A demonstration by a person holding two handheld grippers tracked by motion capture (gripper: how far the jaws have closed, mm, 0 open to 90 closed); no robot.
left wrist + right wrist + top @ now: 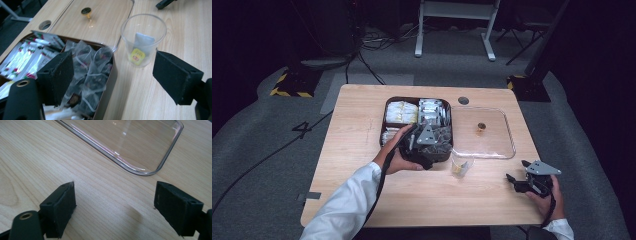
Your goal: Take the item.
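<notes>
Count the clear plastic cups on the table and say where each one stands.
1. The clear plastic cup stands on the wooden table beside the brown tea box, a tea bag inside. Others could be hidden.

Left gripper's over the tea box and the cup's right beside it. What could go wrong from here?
1. The plastic cup stands close to the tea box and looks light; the open left gripper could tip it, spilling the tea bag inside.
2. The pyramid tea bags lie tangled, so a grab may lift several.
</notes>
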